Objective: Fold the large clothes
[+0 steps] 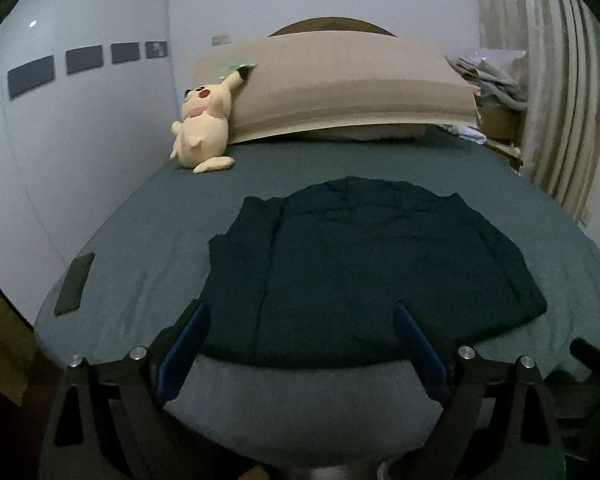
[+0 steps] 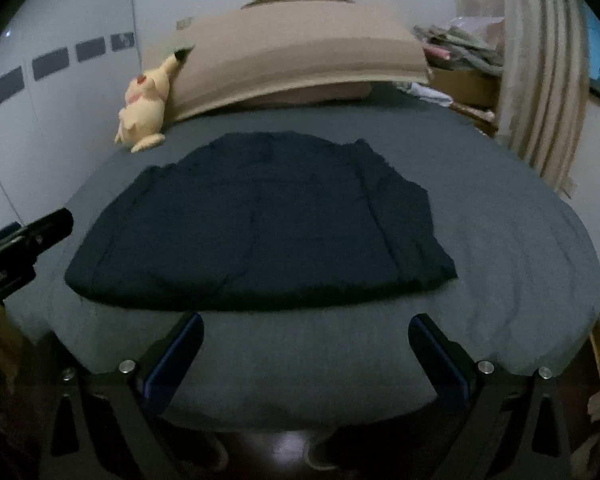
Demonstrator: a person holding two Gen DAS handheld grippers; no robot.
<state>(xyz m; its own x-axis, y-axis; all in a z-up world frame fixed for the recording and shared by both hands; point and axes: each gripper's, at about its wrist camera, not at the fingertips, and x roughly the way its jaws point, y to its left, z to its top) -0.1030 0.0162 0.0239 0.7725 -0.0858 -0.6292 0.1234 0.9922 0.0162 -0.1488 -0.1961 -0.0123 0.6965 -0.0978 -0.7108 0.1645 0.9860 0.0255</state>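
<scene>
Nearest, both claws hang spread w/ nothing between the pads. The left gripper (image 1: 300, 310) sits over the near hem; the right gripper (image 2: 305, 322) is short of it, over bare sheet. Fingers are rigid black frames w/ smooth blue pad faces.

The task's thing, a dark navy garment (image 2: 256, 220), lies flat mid-bed, near hem just beyond the claws. It's soft, matte and lightly creased, w/ side panels seemingly folded inward along lengthwise ridges — so likely doubled layers at the edges.

Risks, as I judge them:
- A pinch at the hem could catch only the top layer, so the fold slides apart when lifted.
- Pads biting too deep could also grab the grey bed sheet (image 1: 148, 240), loose and rumpled — the garment then drags askew.
- Uneven lift btw the two hands skews the fold line.

At the far left a yellow plush toy (image 1: 204, 128) leans on the tan headboard (image 1: 340, 84), well clear. A dark flat phone-like slab (image 1: 74, 284) lies at the left bed edge; a wide swing could knock it.
</scene>
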